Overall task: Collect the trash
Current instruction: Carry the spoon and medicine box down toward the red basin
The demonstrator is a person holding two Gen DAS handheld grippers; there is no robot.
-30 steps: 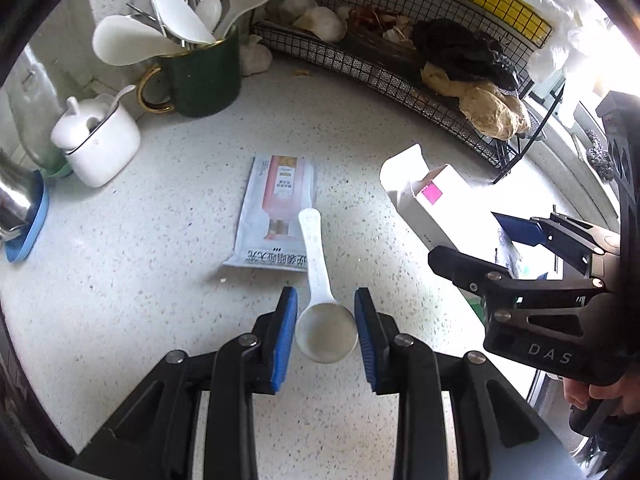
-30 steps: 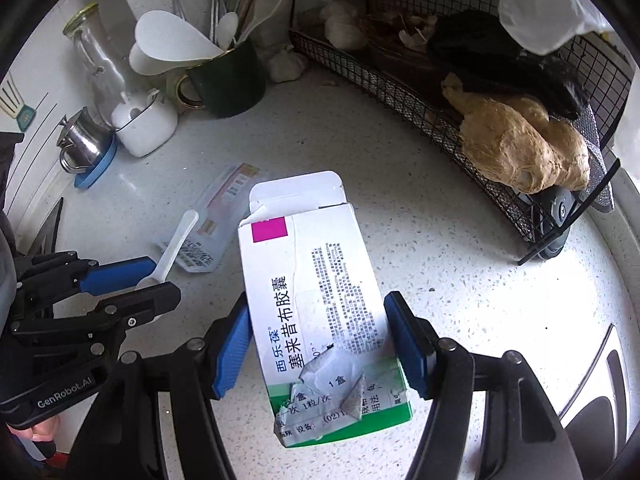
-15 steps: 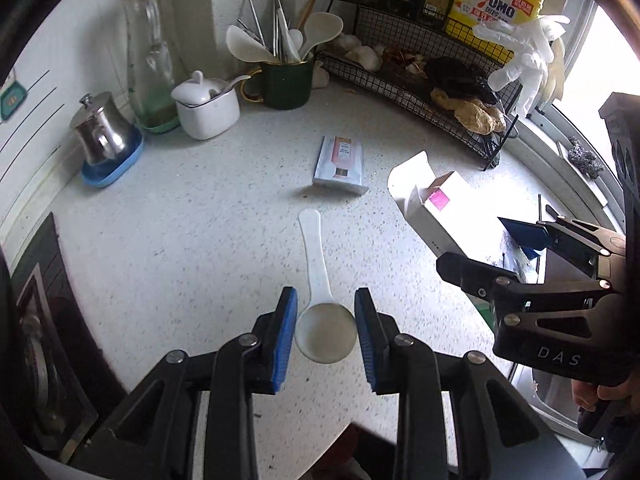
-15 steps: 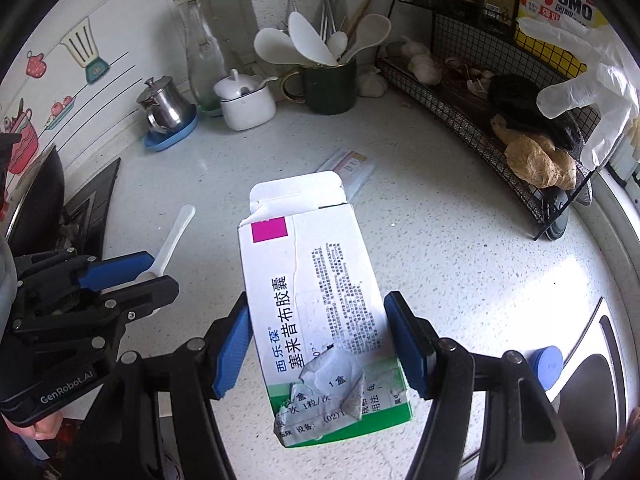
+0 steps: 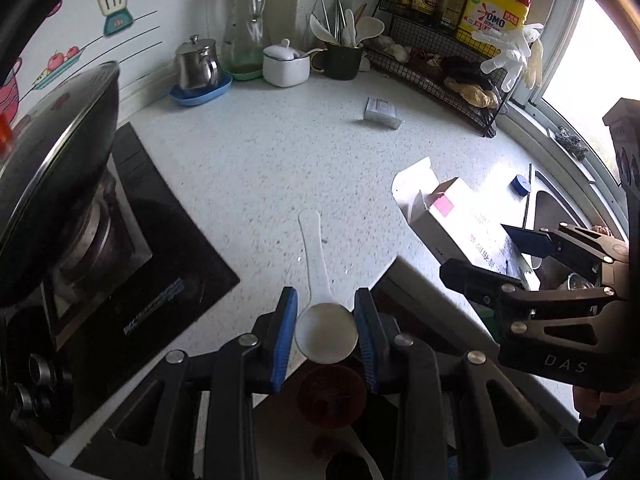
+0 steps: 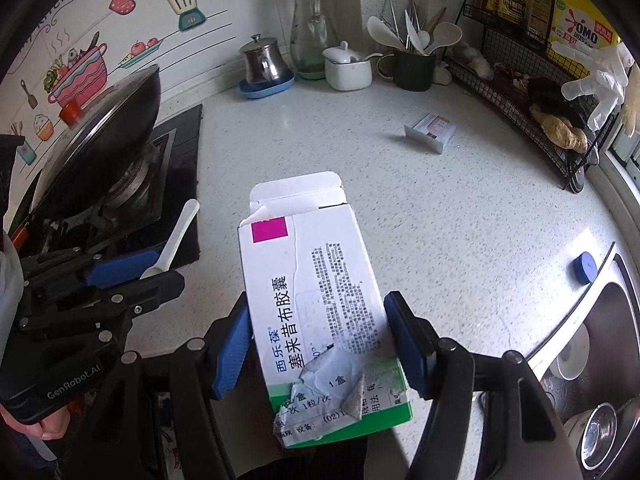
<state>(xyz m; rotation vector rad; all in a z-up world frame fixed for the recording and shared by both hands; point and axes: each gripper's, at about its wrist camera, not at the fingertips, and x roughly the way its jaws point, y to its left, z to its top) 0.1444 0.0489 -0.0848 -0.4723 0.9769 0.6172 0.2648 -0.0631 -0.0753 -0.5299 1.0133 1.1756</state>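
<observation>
Left claw (image 5: pixel 326 332): I pinch the round bowl of the white plastic spoon (image 5: pixel 320 300) between my blue pads; its handle sticks out forward, away from me.
Right claw (image 6: pixel 320 344): I clamp the torn white-and-green medicine box (image 6: pixel 316 304) by its two long sides, open flap pointing away from me.
Where I hold them: both are lifted off the speckled white tabletop (image 5: pixel 280 160), near its front edge; a dark red round container (image 5: pixel 332 396) shows below the spoon bowl, though what it is I cannot tell.
Trash on the tabletop: a small flat packet (image 6: pixel 431 131) lies well ahead of me, near the black wire rack (image 6: pixel 532 112); a blue cap (image 6: pixel 583 267) sits beside the sink (image 6: pixel 600 340).
To my left: a black wok (image 6: pixel 100 140) rests tilted on the stove.
Back wall: a steel pot (image 5: pixel 198 64), glass carafe (image 5: pixel 245 24), white lidded jar (image 5: pixel 286 65) and dark green mug (image 5: pixel 342 62) of utensils stand in a row.
</observation>
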